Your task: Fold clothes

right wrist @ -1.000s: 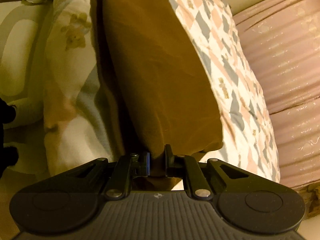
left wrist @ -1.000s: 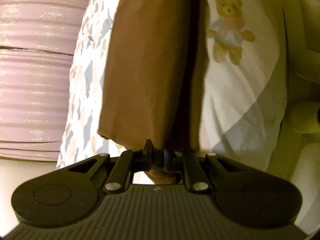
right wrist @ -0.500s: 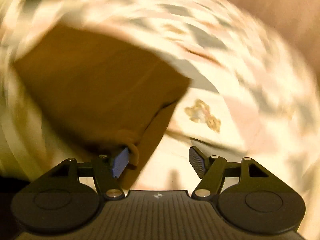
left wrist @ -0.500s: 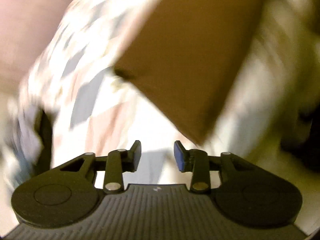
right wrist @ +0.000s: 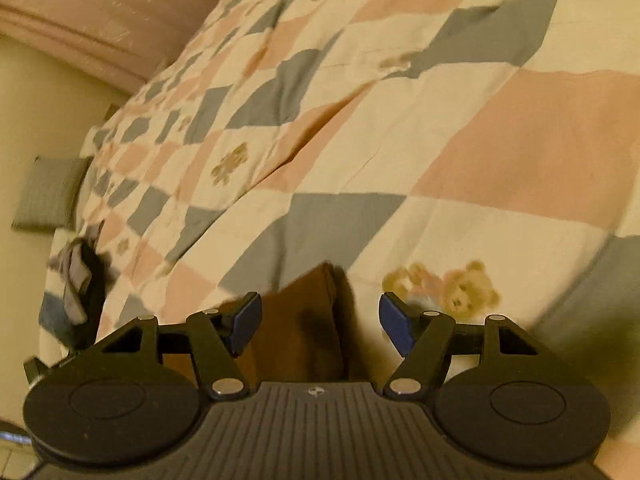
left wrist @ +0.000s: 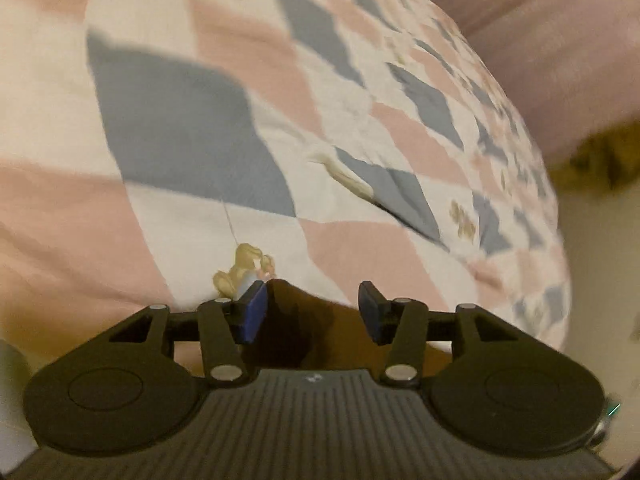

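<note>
Both the left hand-held gripper and the right hand-held gripper gape wide and empty over the brown cloth, which lies on the quilt at 6 o'clock, running toward 12, equally near both.

The bed is covered by a quilt patterned in pink, grey-blue and cream diamonds with small teddy bear prints. A brown folded garment is laid directly on the quilt, and a crumpled grey cloth is seen at one edge of the bed in the right wrist view.
</note>
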Demonstrator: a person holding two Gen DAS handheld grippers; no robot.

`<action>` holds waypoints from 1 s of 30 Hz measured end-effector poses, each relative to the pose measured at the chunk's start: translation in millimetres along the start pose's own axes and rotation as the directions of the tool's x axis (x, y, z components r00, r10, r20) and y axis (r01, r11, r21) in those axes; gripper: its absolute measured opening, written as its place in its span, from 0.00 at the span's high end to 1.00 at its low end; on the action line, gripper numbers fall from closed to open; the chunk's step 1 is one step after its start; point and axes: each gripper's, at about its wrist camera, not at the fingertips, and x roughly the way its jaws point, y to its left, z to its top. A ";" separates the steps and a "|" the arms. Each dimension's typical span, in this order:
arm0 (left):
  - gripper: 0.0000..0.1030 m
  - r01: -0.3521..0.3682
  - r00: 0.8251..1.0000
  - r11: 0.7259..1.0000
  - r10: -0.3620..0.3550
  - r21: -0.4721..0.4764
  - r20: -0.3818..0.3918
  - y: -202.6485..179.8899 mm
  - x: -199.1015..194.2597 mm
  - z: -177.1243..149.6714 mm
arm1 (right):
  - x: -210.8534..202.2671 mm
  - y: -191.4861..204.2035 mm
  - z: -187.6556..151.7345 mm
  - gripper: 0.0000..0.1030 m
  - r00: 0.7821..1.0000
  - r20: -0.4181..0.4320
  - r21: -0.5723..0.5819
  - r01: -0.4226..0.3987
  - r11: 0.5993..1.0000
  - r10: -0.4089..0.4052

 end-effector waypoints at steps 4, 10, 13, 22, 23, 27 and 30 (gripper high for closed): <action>0.64 0.010 0.999 1.000 -0.010 -0.008 -0.032 0.4 17.3 -2.9 | 31.2 2.1 8.9 0.38 1.000 -0.019 0.041 -0.012 0.999 0.013; 0.93 -0.100 0.992 0.975 0.082 0.200 0.095 -18.5 13.6 -17.5 | 27.8 18.7 -3.2 0.94 0.995 0.059 -0.110 0.090 0.990 -0.083; 0.93 -0.178 0.975 0.941 0.128 0.289 0.184 -20.0 10.7 -34.9 | 18.7 12.3 -13.2 0.96 0.984 0.126 -0.107 0.136 0.985 -0.122; 0.99 -0.445 0.885 0.836 0.356 0.320 0.300 2.0 13.4 -42.1 | 15.8 20.0 -32.0 0.68 0.917 0.275 -0.134 0.335 0.933 -0.290; 0.97 -0.470 0.873 0.809 0.367 0.354 0.322 -7.4 5.6 -45.7 | 5.7 24.7 -32.8 0.63 0.895 0.314 -0.124 0.370 0.921 -0.318; 0.97 -0.475 0.869 0.731 0.300 0.490 0.394 -53.6 -28.4 -74.3 | -28.0 65.7 -58.1 0.61 0.821 0.470 -0.274 0.485 0.830 -0.325; 0.90 -0.398 0.904 0.693 0.187 0.600 0.384 -86.2 -30.0 -108.9 | -10.8 104.3 -99.7 0.62 0.875 0.428 -0.497 0.437 0.750 -0.226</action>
